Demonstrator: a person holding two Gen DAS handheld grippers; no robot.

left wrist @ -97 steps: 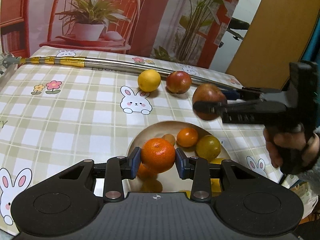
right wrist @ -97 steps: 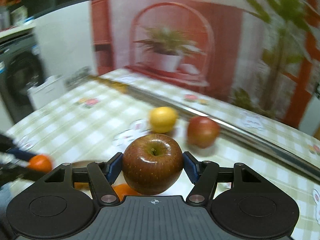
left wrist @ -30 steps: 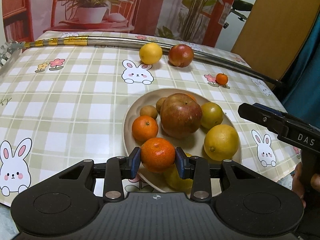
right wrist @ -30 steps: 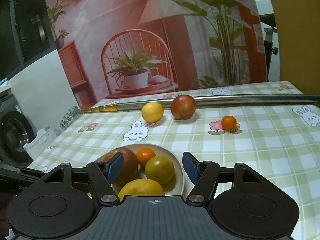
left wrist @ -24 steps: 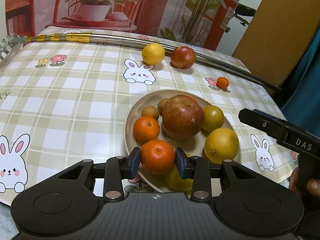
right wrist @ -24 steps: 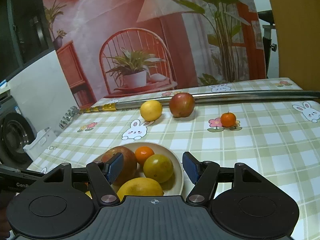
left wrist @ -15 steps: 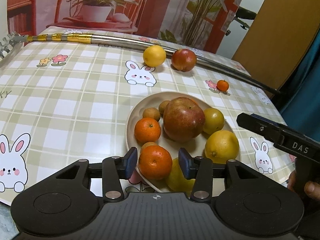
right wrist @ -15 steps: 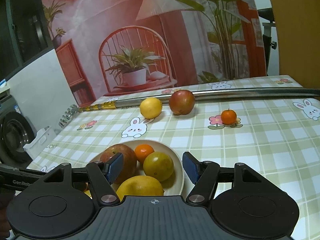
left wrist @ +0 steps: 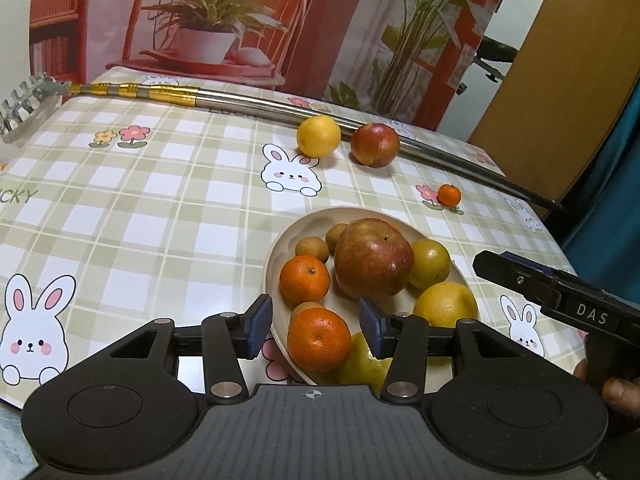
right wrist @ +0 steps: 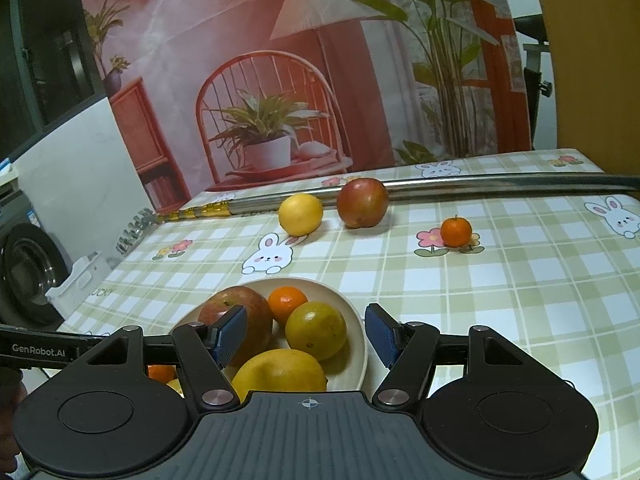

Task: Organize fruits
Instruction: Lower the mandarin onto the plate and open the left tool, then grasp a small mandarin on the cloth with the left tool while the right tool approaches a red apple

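My left claw [left wrist: 316, 324] hangs over the near rim of the cream plate [left wrist: 276, 256], its blue pads spread wide with a gap on each side of the mandarin [left wrist: 319, 339] that lies between them on the plate; nothing is pinched. Further along the plate from its left side sit a second mandarin [left wrist: 304, 279] and two small brown fruits [left wrist: 312, 249], then the large red apple [left wrist: 373, 264] in the middle, a greenish-yellow fruit [left wrist: 430, 258] touching the apple's right side, and a yellow citrus [left wrist: 445, 304] at the plate's right rim. A pale yellow fruit [left wrist: 362, 364] shows under my right pad at the near rim.

The plate stands toward the near right part of the table [left wrist: 160, 216], which wears a checked cloth with rabbits. Along the far edge lies a long metal rod [left wrist: 248, 106] with gold bands at its left end. Just in front of it, well apart from the plate, rest a lemon [left wrist: 318, 136] and, just beside it to the right, a red apple [left wrist: 375, 145]. Further right, alone on a printed flower, sits a tiny mandarin [left wrist: 449, 195].

My right claw [right wrist: 306, 336] is also spread and carries nothing; it hovers near the plate's right rim, with the big apple behind its left pad [right wrist: 230, 334]. In the left view its black body [left wrist: 560, 292] reaches in from the table's right edge, a hand [left wrist: 618, 394] gripping it below.
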